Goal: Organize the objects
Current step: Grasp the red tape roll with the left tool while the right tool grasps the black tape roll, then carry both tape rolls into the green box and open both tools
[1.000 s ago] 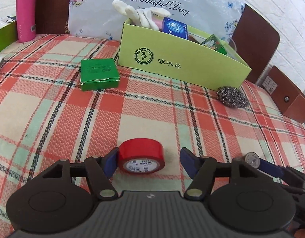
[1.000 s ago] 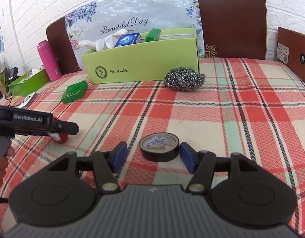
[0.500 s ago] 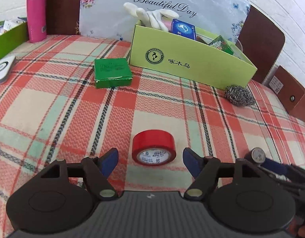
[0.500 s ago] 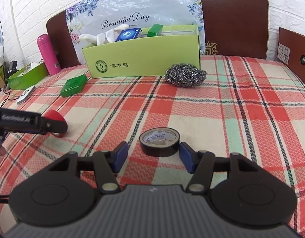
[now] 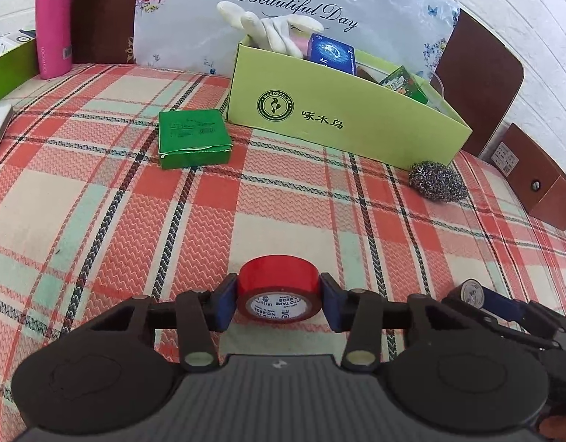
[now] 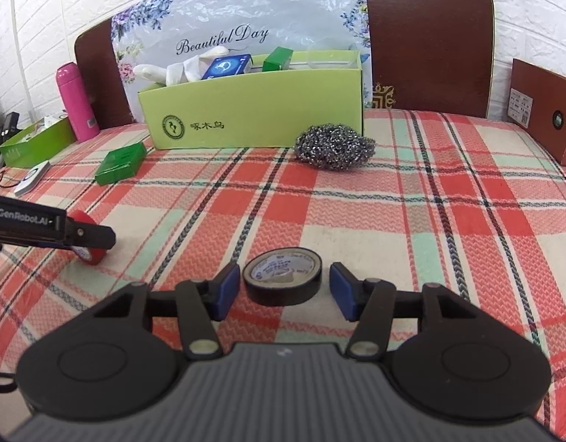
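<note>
- Closing on the red tape roll [image 5: 278,287], the left gripper [image 5: 278,302] has both blue pads [image 5: 224,304] against the roll's sides; the roll sits on the plaid tablecloth [image 5: 135,228].
- Right gripper [image 6: 286,291]: jaws closing, black tape roll [image 6: 282,279] between them on the cloth, a narrow gap visible at each pad, so not yet gripped.
- Green storage box [image 6: 253,110] stands at the far edge, holding white gloves [image 5: 272,31], 1 blue packet [image 5: 331,53] and 1 green packet [image 5: 404,83].
- Steel wool scourer [image 6: 334,145] lies just beside the box's right corner.
- Flat green box [image 5: 192,138] lies near the box's left end.
</note>
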Tool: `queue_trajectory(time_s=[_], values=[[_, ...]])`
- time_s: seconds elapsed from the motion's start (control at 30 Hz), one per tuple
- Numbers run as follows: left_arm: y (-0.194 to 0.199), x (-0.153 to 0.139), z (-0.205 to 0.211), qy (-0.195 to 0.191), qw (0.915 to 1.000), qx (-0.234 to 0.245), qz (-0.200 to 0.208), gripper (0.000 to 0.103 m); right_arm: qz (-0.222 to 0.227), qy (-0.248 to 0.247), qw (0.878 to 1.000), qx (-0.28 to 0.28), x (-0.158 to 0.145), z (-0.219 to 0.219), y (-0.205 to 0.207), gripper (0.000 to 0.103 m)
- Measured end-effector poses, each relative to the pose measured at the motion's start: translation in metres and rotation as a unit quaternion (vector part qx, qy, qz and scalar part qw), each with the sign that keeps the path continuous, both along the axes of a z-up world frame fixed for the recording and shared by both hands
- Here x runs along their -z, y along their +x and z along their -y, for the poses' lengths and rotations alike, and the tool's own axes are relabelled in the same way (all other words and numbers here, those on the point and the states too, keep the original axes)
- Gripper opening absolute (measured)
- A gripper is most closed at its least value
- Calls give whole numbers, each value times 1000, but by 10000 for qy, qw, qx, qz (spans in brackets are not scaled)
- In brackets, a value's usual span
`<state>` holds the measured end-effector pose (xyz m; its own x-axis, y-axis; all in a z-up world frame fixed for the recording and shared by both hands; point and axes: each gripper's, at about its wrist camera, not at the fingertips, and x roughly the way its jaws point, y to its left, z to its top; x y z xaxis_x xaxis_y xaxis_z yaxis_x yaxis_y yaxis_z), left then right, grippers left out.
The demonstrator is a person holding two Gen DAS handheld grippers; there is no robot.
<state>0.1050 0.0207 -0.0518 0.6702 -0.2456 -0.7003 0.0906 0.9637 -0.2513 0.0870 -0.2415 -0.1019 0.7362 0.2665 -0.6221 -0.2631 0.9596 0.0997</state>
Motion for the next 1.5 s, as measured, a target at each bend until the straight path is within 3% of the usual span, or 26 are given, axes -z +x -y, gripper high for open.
queue_trajectory(time_s=[0.07, 0.33, 0.63, 0.83, 0.97, 1.17, 1.2, 1.23, 1.27, 1.3, 1.33, 1.4, 1.5], values=[[0, 0, 0, -5, 10000, 10, -9, 49, 23, -31, 10000, -8, 0, 0, 1, 45], [11, -20, 12, -220, 9991, 339, 116, 49, 97, 154, 9997, -178, -14, 2, 2, 44], [50, -93, 40, -276, 9917, 729, 1023, 49, 921, 264, 9950, -266, -68, 4, 39, 44], [105, -125, 56, -520, 9888, 692, 1213, 49, 1546, 69, 9876, -266, -100, -2, 82, 44], [139, -130, 64, -581, 9886, 634, 1238, 49, 1716, -17, 9851, -123, -105, -2, 118, 44], [176, -114, 73, -454, 9905, 633, 1131, 48, 1728, -134, 9849, -20, -91, -6, 160, 45], [179, -109, 74, -436, 9904, 609, 1163, 52, 1730, -177, 9848, -7, -86, -7, 165, 52], [180, -104, 74, -411, 9901, 587, 1203, 70, 1691, -261, 9853, -21, -79, -10, 169, 61], [180, -100, 74, -339, 9909, 532, 1190, 79, 1628, -330, 9861, -14, -73, -11, 171, 74], [179, -96, 73, -241, 9918, 438, 1174, 85, 1609, -368, 9863, 3, -67, -11, 170, 77], [176, -92, 70, -203, 9918, 421, 1191, 85, 1657, -365, 9855, 19, -62, -10, 166, 78], [170, -87, 63, -260, 9908, 480, 1240, 85, 1786, -380, 9831, 101, -55, -7, 156, 96], [164, -83, 56, -290, 9915, 354, 1220, 85, 1803, -372, 9826, 232, -46, -3, 143, 100]])
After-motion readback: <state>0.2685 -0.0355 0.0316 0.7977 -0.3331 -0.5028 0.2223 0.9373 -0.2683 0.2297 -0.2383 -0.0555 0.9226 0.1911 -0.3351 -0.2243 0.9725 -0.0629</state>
